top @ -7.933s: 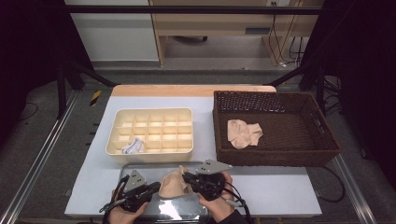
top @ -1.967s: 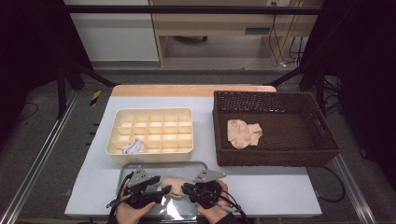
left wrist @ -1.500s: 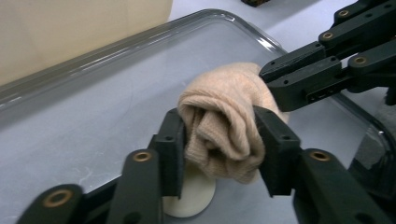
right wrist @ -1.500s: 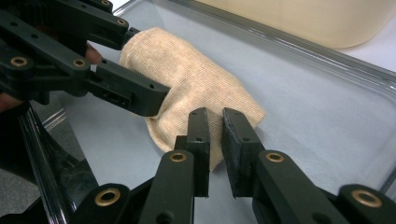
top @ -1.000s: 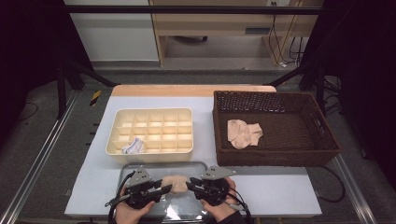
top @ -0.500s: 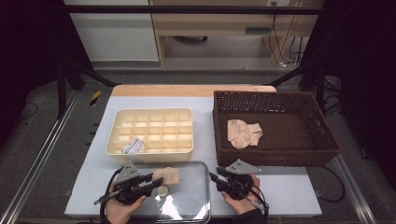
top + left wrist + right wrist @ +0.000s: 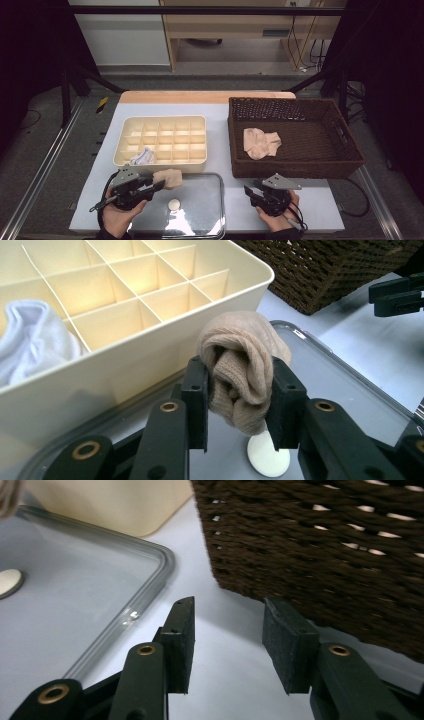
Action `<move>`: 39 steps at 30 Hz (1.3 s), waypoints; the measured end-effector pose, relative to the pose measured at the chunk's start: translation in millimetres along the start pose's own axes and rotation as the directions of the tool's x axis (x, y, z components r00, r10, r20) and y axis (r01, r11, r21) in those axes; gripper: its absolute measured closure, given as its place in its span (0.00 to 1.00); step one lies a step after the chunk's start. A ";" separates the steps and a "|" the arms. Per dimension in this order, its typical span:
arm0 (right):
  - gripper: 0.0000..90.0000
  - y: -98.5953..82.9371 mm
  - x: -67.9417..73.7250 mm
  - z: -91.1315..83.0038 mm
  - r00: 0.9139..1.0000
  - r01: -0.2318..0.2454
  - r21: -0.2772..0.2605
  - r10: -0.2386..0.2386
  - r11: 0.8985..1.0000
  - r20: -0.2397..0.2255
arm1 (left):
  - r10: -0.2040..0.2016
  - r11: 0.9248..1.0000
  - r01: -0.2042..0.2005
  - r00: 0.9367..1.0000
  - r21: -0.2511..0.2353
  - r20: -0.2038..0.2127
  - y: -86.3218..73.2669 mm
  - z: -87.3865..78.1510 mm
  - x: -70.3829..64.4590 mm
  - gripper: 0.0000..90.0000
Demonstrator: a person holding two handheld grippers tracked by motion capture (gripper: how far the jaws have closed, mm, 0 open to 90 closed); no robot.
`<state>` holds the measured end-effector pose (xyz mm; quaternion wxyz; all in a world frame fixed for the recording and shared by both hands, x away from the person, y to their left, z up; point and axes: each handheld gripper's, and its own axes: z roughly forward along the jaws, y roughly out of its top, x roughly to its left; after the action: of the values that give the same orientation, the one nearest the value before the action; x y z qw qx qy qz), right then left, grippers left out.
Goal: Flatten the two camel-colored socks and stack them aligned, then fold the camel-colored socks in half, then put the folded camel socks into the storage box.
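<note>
Parted from the right gripper (image 7: 248,190), now spread empty by the basket (image 7: 295,168), the left gripper (image 7: 159,186) pinched the rolled beige sock (image 7: 243,367) just short of the divided organizer tray (image 7: 165,307).

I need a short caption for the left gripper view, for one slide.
Left tongs shut on a rolled beige sock, held above the clear lid beside the cream divided box.

Right gripper (image 7: 248,190) released rolled sock (image 7: 168,178), moved right; left gripper (image 7: 159,184) alone holds it.

No legible text, label, brand or number anywhere — on tray, basket or lid.
</note>
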<state>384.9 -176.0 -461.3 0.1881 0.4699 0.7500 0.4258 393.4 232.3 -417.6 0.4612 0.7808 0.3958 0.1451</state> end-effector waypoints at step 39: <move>0.60 -8.6 -17.9 -12.1 0.999 -0.025 0.003 0.024 1.000 0.042 | 0.058 0.996 -0.046 0.984 0.070 -0.168 82.9 4.8 39.1 0.73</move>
<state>380.6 -198.8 -463.5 0.1976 0.4882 0.7408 0.4169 461.6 237.1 -356.4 0.3961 0.7904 0.4176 0.2098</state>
